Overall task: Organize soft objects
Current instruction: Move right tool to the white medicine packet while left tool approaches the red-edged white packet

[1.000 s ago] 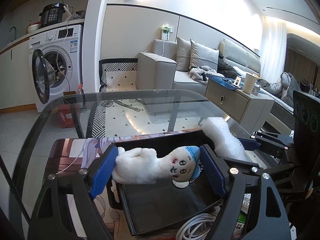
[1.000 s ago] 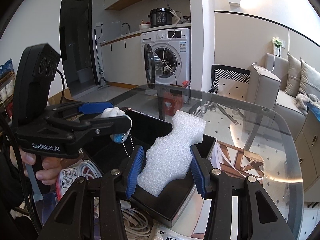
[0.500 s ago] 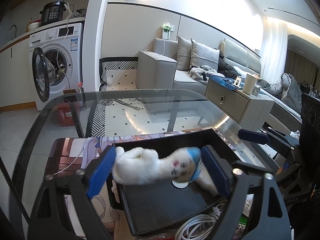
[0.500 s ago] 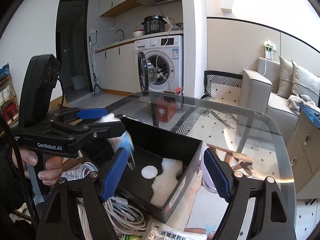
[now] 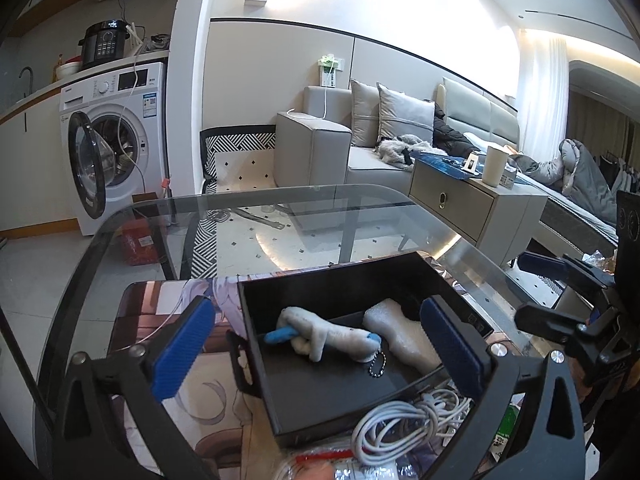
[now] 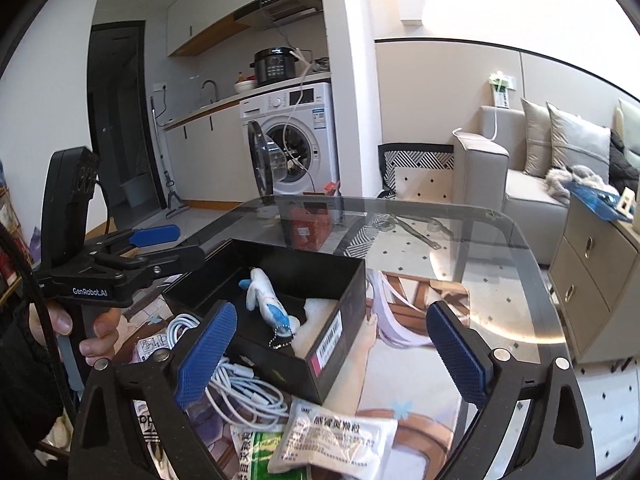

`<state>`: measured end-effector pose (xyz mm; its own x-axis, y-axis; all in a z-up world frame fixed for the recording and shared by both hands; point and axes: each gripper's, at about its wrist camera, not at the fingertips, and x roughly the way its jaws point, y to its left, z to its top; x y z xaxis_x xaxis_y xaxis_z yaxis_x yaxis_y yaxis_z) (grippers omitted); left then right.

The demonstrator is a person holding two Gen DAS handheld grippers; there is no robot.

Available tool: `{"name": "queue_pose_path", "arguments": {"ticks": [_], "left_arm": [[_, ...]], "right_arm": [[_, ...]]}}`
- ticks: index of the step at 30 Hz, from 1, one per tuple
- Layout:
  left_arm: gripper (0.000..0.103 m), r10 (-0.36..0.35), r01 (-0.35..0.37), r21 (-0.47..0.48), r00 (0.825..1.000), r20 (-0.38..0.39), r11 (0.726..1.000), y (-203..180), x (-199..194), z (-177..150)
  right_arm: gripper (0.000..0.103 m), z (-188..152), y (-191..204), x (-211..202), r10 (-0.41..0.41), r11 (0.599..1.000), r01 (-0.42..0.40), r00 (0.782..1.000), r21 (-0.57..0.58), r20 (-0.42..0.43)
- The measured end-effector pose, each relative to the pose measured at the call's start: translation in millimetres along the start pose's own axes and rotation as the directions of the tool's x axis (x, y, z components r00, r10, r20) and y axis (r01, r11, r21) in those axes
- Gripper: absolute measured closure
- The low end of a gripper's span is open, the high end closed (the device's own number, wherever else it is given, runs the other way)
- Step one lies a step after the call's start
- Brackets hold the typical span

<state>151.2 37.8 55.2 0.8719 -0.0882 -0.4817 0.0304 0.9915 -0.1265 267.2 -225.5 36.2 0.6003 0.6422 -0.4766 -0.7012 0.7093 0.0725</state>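
A white plush doll with blue parts and a bead chain (image 5: 324, 336) lies inside the black box (image 5: 320, 280) on the glass table. It also shows in the right wrist view (image 6: 266, 302). A white foam piece (image 5: 404, 332) lies beside it in the box, also seen in the right wrist view (image 6: 318, 312). My left gripper (image 5: 320, 356) is open and empty above the box's near side. My right gripper (image 6: 334, 356) is open and empty, just right of and behind the box (image 6: 340, 280).
A coil of white cable (image 5: 404, 420) lies in front of the box, also in the right wrist view (image 6: 240, 380). Packets (image 6: 332, 440) lie on the printed mat (image 6: 400, 360). The glass table's edge (image 6: 532, 260) curves at right. A washing machine (image 5: 116, 140) and sofa (image 5: 360, 148) stand beyond.
Both grippers opened. The doll dropped from my left gripper and the foam from my right gripper into the box. Both grippers drew back.
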Motion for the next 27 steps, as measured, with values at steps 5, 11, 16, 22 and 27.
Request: {"name": "queue_pose_path", "arguments": {"ticks": [5, 11, 16, 22, 27], "left_arm": [[0.000, 0.006, -0.006, 0.009, 1.000, -0.012, 1.000, -1.9, -10.2, -6.1], [0.000, 0.005, -0.005, 0.002, 1.000, -0.020, 1.000, -0.1, -25.5, -15.4], [0.000, 0.017, -0.017, 0.003, 1.000, -0.022, 1.000, -0.4, -35.5, -23.5], [0.000, 0.029, -0.030, -0.003, 0.999, -0.026, 1.000, 1.2, -46.2, -31.8], [0.000, 0.039, -0.039, -0.005, 0.999, -0.035, 0.999, 2.8, -55.3, -40.8]], "right_arm": [[0.001, -5.4, -1.4, -9.8, -0.002, 1.000, 0.002, 1.000, 0.022, -0.028], [0.001, -15.9, 8.9, -19.3, -0.015, 1.000, 0.015, 0.998, -0.002, -0.061], [0.001, -20.5, 13.9, -27.5, -0.028, 1.000, 0.027, 0.997, -0.011, -0.072], [0.001, -27.6, 19.4, -35.2, -0.044, 0.999, 0.043, 0.995, -0.017, -0.088], [0.001, -38.0, 20.4, -40.0, -0.050, 0.999, 0.049, 0.993, -0.011, -0.110]]}}
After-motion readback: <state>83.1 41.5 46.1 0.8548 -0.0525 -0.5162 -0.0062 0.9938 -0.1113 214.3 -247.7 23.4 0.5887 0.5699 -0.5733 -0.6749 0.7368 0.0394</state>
